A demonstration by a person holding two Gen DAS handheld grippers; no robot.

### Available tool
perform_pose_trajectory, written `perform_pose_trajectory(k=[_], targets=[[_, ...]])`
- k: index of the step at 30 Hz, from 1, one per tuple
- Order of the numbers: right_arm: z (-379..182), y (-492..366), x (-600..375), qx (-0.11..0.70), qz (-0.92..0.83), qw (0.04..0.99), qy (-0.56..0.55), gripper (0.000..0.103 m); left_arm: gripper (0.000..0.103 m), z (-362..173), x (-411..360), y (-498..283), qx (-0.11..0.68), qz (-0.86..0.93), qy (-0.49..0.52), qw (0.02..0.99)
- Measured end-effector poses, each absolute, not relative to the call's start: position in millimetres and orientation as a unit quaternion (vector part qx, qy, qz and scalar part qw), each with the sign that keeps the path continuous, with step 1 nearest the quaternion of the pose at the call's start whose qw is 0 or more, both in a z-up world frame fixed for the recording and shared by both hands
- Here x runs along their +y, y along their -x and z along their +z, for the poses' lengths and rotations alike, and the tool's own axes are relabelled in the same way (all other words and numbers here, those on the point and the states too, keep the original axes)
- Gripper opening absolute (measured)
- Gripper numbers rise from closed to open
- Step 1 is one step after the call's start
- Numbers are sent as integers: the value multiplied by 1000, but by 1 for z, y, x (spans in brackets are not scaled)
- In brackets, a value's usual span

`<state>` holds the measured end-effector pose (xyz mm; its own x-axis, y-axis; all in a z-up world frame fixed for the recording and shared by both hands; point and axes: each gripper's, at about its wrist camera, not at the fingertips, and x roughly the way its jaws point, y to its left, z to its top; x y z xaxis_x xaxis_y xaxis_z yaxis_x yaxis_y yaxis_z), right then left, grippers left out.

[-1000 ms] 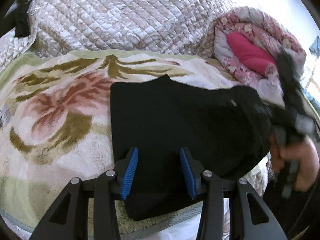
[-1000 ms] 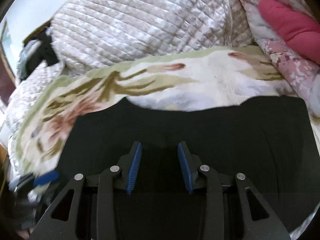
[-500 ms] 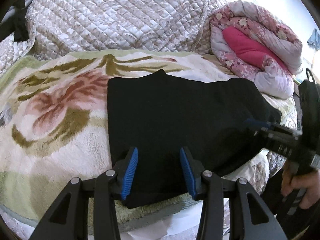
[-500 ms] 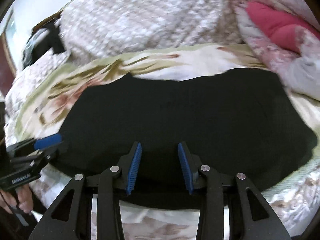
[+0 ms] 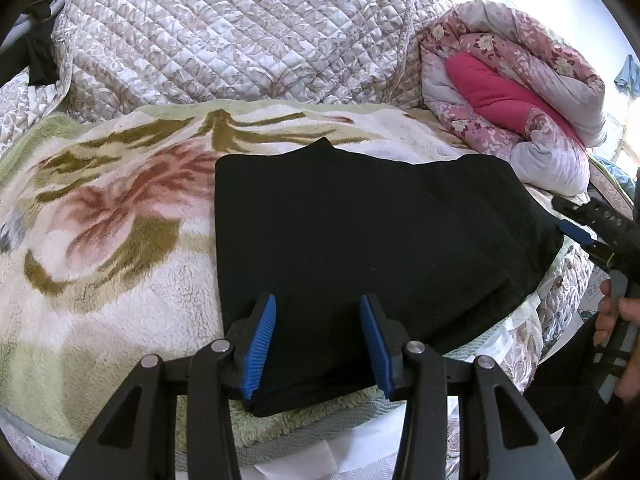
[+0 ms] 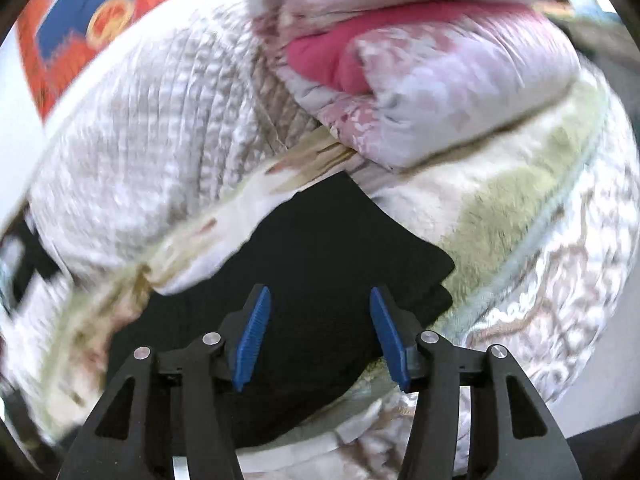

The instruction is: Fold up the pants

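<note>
Looking along both tools, we saw the folded black knit pants [image 5: 360, 248] lying flat on the cream floral fleece blanket [image 5: 100, 240] that covered the bed, their long axis running from side to side across the left wrist view. The left gripper [image 5: 318, 344] hung over the near short end of the pants, its jaws about half open with cloth below them and nothing pinched. The right gripper [image 6: 320, 340] stood at the opposite end of the pants, over the corner nearest the rolled pink floral quilt [image 5: 520, 92]; its jaws had just been opening, and they stood apart over the black cloth without gripping it. That view was blurred. We judged the right gripper nearer to that far corner, and any further fold would bring one short end over toward the other. We counted one pair of pants, one fleece blanket, one rolled quilt, one grey quilted bedspread [image 5: 240, 40] beyond the pants, and two grippers.
</note>
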<state>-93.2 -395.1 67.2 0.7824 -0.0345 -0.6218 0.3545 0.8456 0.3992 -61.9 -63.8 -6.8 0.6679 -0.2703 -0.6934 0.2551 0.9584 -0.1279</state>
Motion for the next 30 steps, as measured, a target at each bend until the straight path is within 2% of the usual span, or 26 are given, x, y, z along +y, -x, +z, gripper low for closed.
perform_pose_trajectory(k=[3, 10, 16, 23, 25, 26, 28, 30], targets=[[72, 106, -392, 305, -136, 909, -250, 58, 47, -7, -64, 62, 381, -144, 10, 913], [43, 104, -410, 358, -135, 864, -327, 60, 47, -7, -63, 62, 381, -144, 10, 913], [50, 97, -419, 329, -127, 871, -340, 62, 47, -7, -63, 62, 381, -145, 9, 913], [38, 77, -426, 333, -134, 872, -333, 62, 48, -8, -63, 61, 380, -145, 9, 913], [45, 77, -424, 322, -125, 879, -328, 54, 48, -8, -62, 62, 380, -146, 10, 913], [51, 80, -423, 311, -125, 886, -322, 42, 48, -8, -63, 61, 380, -146, 10, 913], [54, 75, -420, 311, -112, 893, -305, 40, 48, -7, -64, 61, 381, -144, 10, 913], [43, 60, -423, 345, -110, 881, -305, 38, 49, -7, -64, 61, 381, -144, 9, 913]])
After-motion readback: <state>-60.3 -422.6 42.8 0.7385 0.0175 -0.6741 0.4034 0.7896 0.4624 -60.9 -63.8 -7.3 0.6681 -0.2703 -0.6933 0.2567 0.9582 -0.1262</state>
